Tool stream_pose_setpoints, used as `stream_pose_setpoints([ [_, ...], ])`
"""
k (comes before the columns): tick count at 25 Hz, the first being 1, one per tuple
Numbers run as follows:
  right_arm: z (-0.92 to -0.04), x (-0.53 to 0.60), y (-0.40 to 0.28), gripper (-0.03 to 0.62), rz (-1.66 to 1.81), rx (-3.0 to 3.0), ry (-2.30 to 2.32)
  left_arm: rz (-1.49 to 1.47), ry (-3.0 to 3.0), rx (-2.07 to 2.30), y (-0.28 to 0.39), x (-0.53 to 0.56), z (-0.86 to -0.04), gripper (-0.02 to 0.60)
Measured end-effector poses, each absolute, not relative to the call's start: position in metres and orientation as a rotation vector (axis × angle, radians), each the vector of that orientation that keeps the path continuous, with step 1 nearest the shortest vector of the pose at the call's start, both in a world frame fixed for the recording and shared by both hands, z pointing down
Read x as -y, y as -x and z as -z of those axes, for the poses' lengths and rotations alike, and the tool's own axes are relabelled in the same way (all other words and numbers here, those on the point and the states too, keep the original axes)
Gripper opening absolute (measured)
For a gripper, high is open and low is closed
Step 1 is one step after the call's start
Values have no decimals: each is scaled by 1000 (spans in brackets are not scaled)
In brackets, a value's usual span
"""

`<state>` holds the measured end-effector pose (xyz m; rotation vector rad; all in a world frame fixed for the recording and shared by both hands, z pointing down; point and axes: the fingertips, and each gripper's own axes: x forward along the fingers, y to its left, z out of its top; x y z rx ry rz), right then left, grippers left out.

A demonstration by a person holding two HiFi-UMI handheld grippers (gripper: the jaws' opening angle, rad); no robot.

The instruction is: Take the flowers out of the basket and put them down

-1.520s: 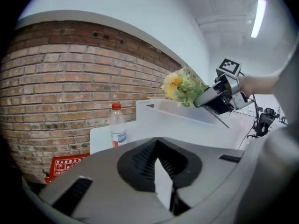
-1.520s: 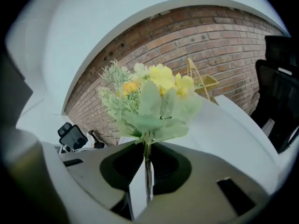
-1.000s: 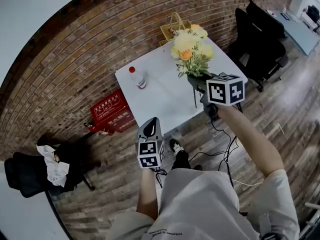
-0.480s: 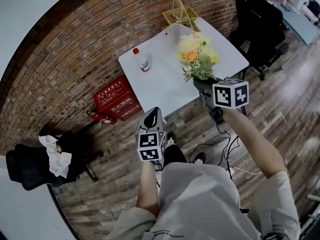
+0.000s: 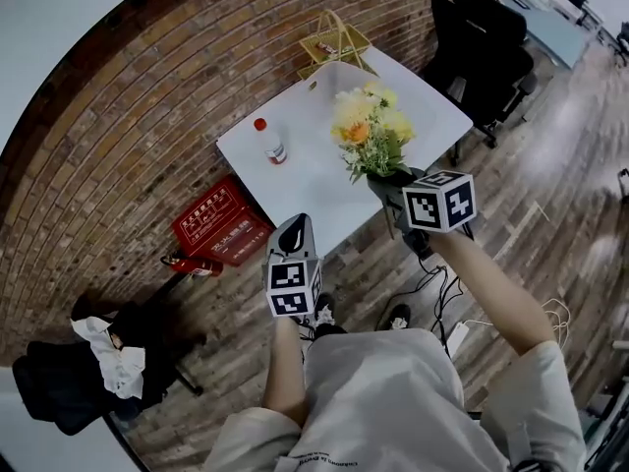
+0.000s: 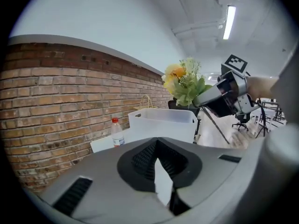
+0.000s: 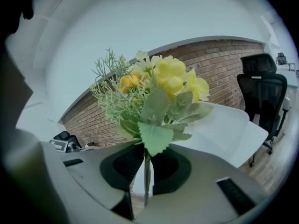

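Head view, looking steeply down: the right gripper (image 5: 389, 179) is clenched on the stems of a bunch of yellow and orange flowers (image 5: 368, 131), already out of the basket (image 5: 334, 43) and held in the air over the near part of a white table (image 5: 295, 180). The bunch's long axis runs from the jaws toward 11 o'clock, blooms leading. The wire basket stands at the table's far corner, at 12 o'clock from the blooms and well apart; a bottle (image 5: 271, 146) stands at 9 o'clock. The left gripper (image 5: 295, 234) hangs off the table's near edge at 7 o'clock, so the right hand is the nearer and the one to set the bunch down. Left gripper view: its jaw tips meet with nothing between them; the flowers (image 6: 183, 84) show at 1 o'clock, above a white tub (image 6: 163, 120). Right gripper view: a thin stem (image 7: 147, 174) is pinched upright between the pads, leaves and blooms fanning above, bare tabletop beyond at 3 o'clock.
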<state>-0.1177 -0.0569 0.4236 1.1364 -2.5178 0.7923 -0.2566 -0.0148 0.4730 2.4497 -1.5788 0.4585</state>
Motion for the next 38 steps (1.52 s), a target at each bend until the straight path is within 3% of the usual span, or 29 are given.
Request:
stream_pose_setpoints([
  [16, -521, 69, 269, 71, -834, 2357, -1000, -464, -2431, 1542, 389, 55, -489, 25],
  [26, -661, 81, 270, 71, -748, 1947, -1022, -438, -2400, 1536, 418, 59, -493, 25],
  [38, -721, 104, 287, 75, -904, 1785, -1241, -441, -2349, 1500, 433, 41, -513, 25],
])
